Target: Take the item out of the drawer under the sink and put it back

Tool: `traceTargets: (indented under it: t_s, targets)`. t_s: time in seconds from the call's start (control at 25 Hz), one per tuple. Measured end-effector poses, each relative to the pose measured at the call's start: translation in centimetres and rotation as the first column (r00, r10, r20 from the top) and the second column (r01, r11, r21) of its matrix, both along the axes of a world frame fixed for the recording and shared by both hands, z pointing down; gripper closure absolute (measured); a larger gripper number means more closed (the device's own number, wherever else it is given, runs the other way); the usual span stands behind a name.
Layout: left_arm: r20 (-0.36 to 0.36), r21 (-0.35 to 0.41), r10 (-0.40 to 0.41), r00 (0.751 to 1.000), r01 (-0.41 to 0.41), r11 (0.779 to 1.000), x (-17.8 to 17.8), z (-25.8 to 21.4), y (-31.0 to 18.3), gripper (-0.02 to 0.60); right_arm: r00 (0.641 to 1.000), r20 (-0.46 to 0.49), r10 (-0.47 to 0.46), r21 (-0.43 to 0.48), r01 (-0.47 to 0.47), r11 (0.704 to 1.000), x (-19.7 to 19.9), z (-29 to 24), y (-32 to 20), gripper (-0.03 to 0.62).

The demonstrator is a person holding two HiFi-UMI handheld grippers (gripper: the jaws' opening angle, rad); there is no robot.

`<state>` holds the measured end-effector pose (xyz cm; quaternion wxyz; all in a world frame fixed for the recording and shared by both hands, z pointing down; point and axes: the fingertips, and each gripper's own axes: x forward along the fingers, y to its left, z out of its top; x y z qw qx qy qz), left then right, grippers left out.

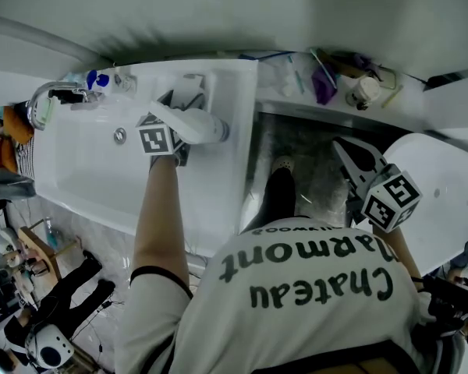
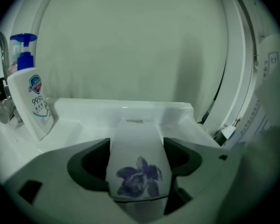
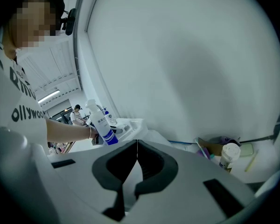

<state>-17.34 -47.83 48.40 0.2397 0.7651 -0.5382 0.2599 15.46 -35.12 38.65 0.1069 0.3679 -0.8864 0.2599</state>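
The white cylindrical plastic bottle with a purple flower print [image 2: 137,157] is out of the drawer and up at sink height. The left gripper [image 1: 171,131] clamps it across its body, one jaw pressed to each side, and its far end reaches toward the back ledge of the white rectangular ceramic sink [image 1: 242,107]. In the head view the bottle lies roughly level above the sink's right part, just over the rim. The right gripper view shows a white bottle with a blue band at the end of the person's left arm, probably the same one. The right gripper [image 3: 137,157] holds nothing: its jaws are pressed together with only a hairline seam between them. It hangs well apart from the bottle, over the speckled grey floor to the sink's right. By this, the taking-out half looks done and the putting-back half is all that is left: lowering the bottle below the sink and seating it in the drawer. The drawer itself shows in no view, since the sink and the person's printed white T-shirt cover that spot, so whether it stands open cannot be told. Around the sink stand a white soap dispenser with a blue pump [image 2: 30,101] and a curved chrome faucet [image 1: 51,92] at the left. A cluttered white shelf [image 1: 296,92] with a cup and purple items runs along the wall. The print on the bottle is too soft to read.
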Motion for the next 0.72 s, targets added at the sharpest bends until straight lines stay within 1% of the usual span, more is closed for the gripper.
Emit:
traceTargets:
  t_s: [0.16,0.44,0.64,0.72]
  targets:
    - [0.013,-0.012,0.011,1.000,-0.010,1.000,0.2,0.0,0.2,0.244,1.000,-0.001,0.009,-0.001,-0.009,1.000,0.4,0.1,0.1,0.582]
    - [0.029,-0.029,0.023,0.999,-0.023,0.999,0.1,0.2,0.5,0.244,1.000,-0.002,-0.003,0.002,0.003,1.000,0.0,-0.1,0.4,0.582]
    - [0.052,-0.031,0.030,0.998,-0.028,0.999,0.2,0.2,0.8,0.244,1.000,-0.003,0.003,0.007,-0.003,1.000,0.5,-0.2,0.8,0.582]
    - [0.049,-0.036,0.030,0.998,-0.028,0.999,0.2,0.2,1.0,0.244,1.000,-0.004,0.003,0.011,-0.003,1.000,0.5,-0.3,1.0,0.582]
